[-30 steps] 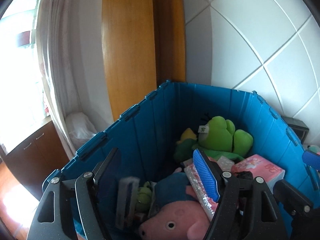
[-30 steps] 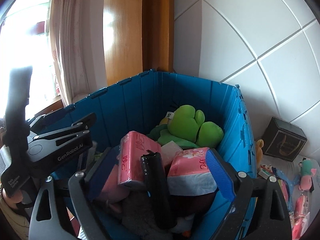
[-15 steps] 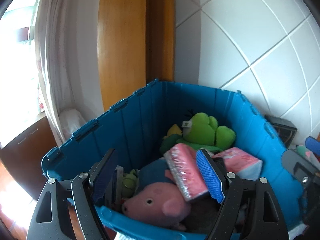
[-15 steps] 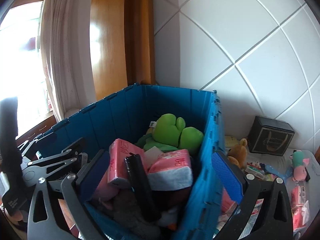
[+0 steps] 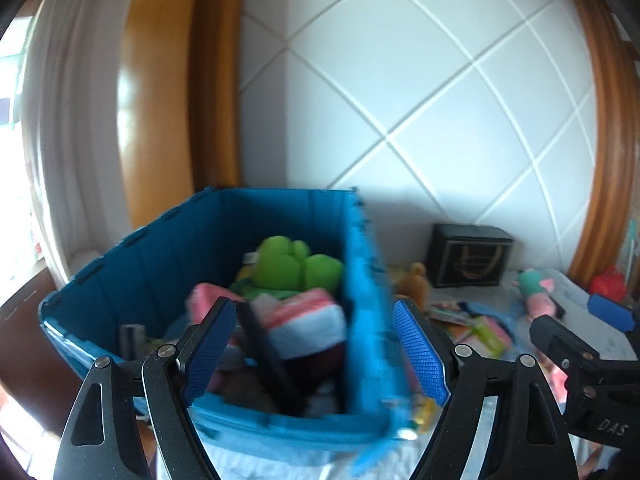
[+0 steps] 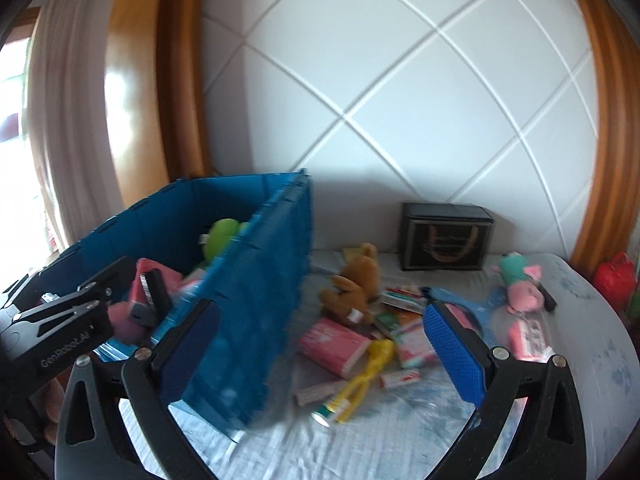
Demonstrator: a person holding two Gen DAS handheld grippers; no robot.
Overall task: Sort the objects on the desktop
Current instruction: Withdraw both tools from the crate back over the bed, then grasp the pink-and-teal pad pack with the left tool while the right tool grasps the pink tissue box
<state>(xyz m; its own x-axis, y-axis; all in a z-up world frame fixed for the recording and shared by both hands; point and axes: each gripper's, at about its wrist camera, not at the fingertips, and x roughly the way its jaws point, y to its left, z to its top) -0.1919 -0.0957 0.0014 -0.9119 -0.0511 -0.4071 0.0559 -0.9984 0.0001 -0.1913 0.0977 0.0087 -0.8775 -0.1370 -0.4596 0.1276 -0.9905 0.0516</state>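
Note:
A blue crate (image 5: pixel 280 216) (image 6: pixel 256 280) stands at the left of the surface, filled with a green plush (image 5: pixel 296 264), pink tissue packs (image 5: pixel 304 316) and a black bar. My left gripper (image 5: pixel 316 356) is open and empty, in front of the crate's right wall. My right gripper (image 6: pixel 320 352) is open and empty too, above loose items on the white cloth: a brown bear (image 6: pixel 356 284), a pink tissue pack (image 6: pixel 336 344), a yellow toy (image 6: pixel 368 368) and a pink-and-teal plush (image 6: pixel 520 284).
A black box (image 6: pixel 444 240) stands against the white quilted wall. A red object (image 6: pixel 614 284) sits at the far right edge. A curtain and a wooden frame rise at the left. The other gripper shows at each view's side.
Both grippers have pulled back and swung right, out of the crate. The cluttered cloth beside the crate has come into view. Both stay open.

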